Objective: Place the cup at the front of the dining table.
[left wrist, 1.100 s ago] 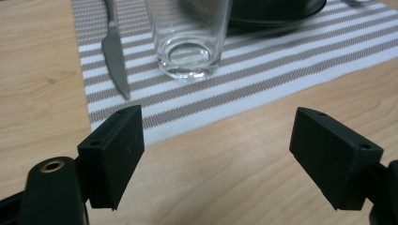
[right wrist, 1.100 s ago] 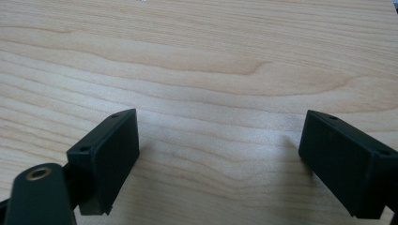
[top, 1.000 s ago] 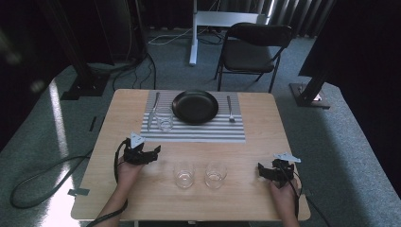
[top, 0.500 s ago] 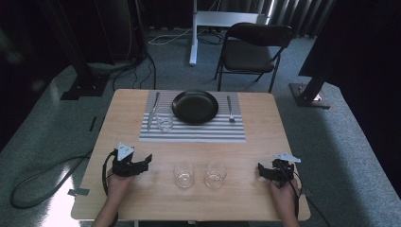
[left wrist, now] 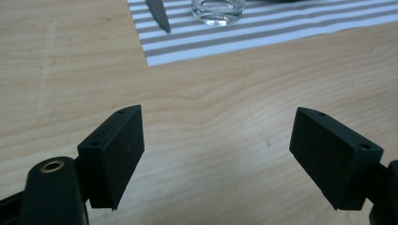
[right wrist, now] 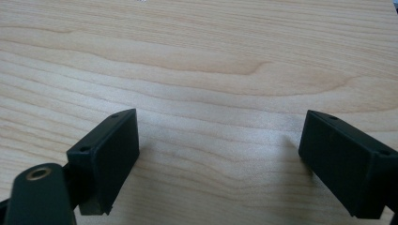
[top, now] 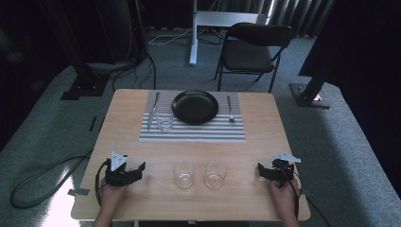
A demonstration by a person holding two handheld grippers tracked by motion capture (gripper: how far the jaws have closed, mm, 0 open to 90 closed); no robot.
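Observation:
Two empty clear glasses [top: 184, 175] [top: 215, 174] stand side by side near the table's front edge. On the striped placemat [top: 198, 133] farther back are a black plate [top: 195, 107], a knife [top: 152, 111], a third glass [top: 165, 118] and a fork [top: 230, 109]. My left gripper [top: 138, 171] rests low at the front left, open, with only bare wood between its jaws [left wrist: 220, 150]. Beyond it, the left gripper view catches the glass [left wrist: 218, 10] and knife tip [left wrist: 158, 14] on the mat. At the front right my right gripper [top: 261, 171] is open over bare wood [right wrist: 220, 154].
The wooden table [top: 123, 137] stands on grey carpet. A black folding chair [top: 253, 52] is behind the table, with a white stand [top: 194, 33] beside it. Black frame feet [top: 309, 97] [top: 80, 87] sit on the floor at both sides. A cable [top: 42, 179] loops at the left.
My left gripper has drawn back toward the front-left edge of the table, away from the placemat. The right gripper and the glasses have stayed in place.

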